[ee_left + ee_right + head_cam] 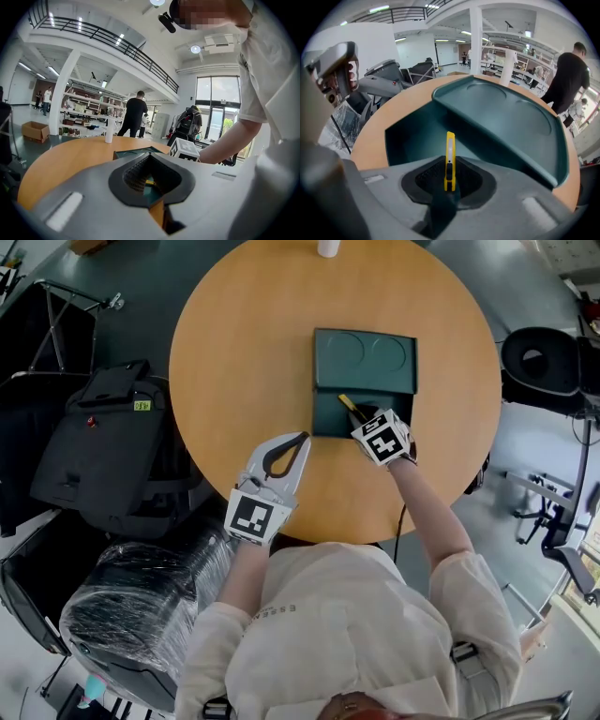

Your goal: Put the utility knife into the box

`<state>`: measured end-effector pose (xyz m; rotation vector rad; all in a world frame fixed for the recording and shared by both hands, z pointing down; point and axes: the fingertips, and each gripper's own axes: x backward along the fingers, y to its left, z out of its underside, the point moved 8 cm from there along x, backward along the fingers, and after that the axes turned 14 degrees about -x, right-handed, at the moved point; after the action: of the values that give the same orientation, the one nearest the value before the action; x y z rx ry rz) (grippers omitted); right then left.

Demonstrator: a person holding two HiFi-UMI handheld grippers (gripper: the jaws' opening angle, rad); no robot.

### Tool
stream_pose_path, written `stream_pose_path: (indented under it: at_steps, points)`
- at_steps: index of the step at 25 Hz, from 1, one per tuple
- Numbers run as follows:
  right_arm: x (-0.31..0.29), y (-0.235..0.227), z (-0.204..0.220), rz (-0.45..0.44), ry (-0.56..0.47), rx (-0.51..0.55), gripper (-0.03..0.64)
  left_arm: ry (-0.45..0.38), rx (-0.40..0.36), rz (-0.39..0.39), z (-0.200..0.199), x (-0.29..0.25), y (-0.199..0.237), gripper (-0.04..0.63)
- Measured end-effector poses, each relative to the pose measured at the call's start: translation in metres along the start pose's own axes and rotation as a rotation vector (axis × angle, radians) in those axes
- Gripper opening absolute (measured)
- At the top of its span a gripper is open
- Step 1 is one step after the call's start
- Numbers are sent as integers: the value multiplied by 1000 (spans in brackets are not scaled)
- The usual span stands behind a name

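Observation:
A dark green box (pixel 330 420) lies on the round wooden table (pixel 244 352), its lid (pixel 364 360) folded back on the far side. My right gripper (pixel 364 420) hangs over the box's near right part, shut on a yellow utility knife (pixel 351 406). In the right gripper view the knife (pixel 449 157) stands up between the pads, pointing over the box's hollow (pixel 412 136) toward the lid (pixel 506 119). My left gripper (pixel 303 438) rests low near the table's front edge, left of the box, with its jaws together and nothing held.
A white bottle (pixel 328 247) stands at the table's far edge. A black bag (pixel 103 442) and a plastic-wrapped chair (pixel 141 606) sit to the left of the table. A black stool (pixel 539 360) is at the right. People stand far off (pixel 135 112).

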<state>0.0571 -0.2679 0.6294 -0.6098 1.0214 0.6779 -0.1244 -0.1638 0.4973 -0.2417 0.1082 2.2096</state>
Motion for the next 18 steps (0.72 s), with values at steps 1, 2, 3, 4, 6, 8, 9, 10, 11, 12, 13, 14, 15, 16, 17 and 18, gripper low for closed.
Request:
stream_pose_path:
  at_steps: [1,2,3,4,6,8,9,10,11,12,13,14,15,16,17,18]
  points:
    - [-2,-1,1,11,8,13,57,3,-2,0,1,0,1,17]
    - [-4,-1,1,20,13,26,57,5,-3,-1,2,1,2,17]
    - [-6,-1,2,28,17,37,57,6,-3,0,1,1,4,17]
    - [-8,-1,2,33,19,46,57,6,-2,2,0,2,5,17]
    - [-9,-1,3,35,25,52,57,9,1,5,-1,2,7,17]
    - [-5,0,2,30,15,44,82,9,8,5,1,3,8,17]
    - [1,1,-1,30,-7,40,98,7,9,7,0,3,8,17]
    - [9,2,-4,34,-43,38,98,4,7,8,0,3,8,17]
    - [20,5,-7,38,-90,35,98,2,2,9,-1,3,8,17]
    - [33,8,-11,39,-146,28,98,1,0,11,-2,3,7,17]
    - [48,11,-15,35,-208,18,97,-1,1,14,-5,1,6,17]
    - [64,14,-17,30,-276,5,95,-4,1,17,-8,0,4,17]
    - [80,16,-20,28,-347,-9,90,-10,0,19,-13,-2,1,17]
    - [98,17,-21,31,-417,-25,56,-18,-5,18,-19,-4,-1,17]
    - [115,18,-20,38,-481,-40,3,-30,-14,15,-25,-5,-5,17]
    - [130,19,-18,45,-535,-56,-8,-43,-25,10,-32,-5,-9,17]
